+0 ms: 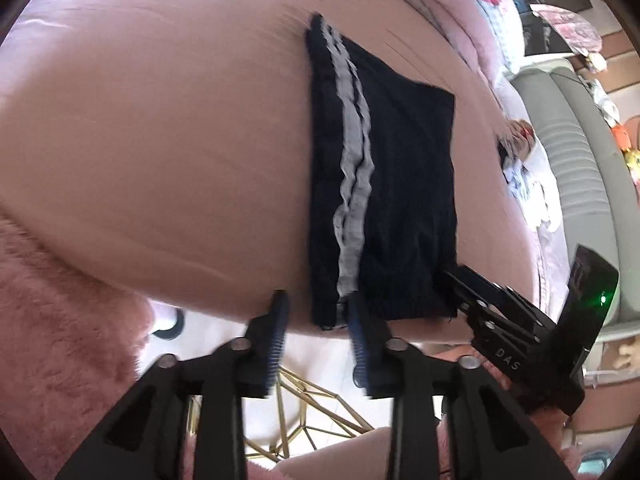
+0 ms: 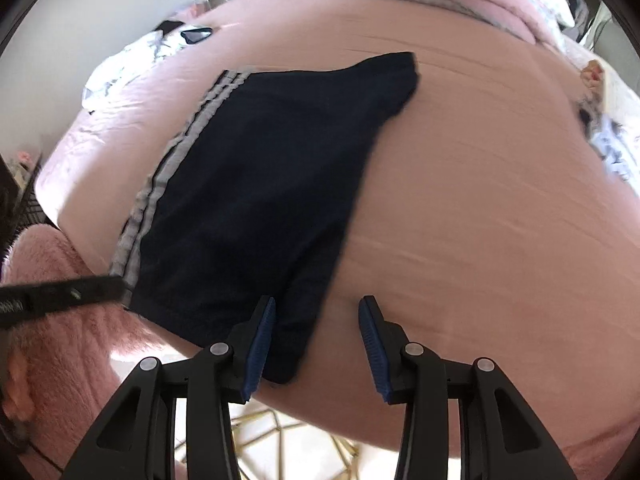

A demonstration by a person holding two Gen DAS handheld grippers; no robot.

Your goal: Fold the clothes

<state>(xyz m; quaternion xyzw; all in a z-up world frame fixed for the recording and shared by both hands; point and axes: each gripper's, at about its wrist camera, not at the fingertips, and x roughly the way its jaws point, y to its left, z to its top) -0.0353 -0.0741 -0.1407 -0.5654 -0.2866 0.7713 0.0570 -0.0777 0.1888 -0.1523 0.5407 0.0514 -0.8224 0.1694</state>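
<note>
Navy shorts (image 2: 256, 184) flat – both grippers angled down, jaws parted

The letters "DAS" stand in pale print on the black body of the right gripper (image 1: 450, 280), at four o'clock.

Dark navy shorts (image 2: 256, 184) with grey side stripes on a pink bedsheet (image 2: 480, 220).

Dark shorts (image 2: 256, 184) between parted tongs (image 2: 316, 320)
</note>
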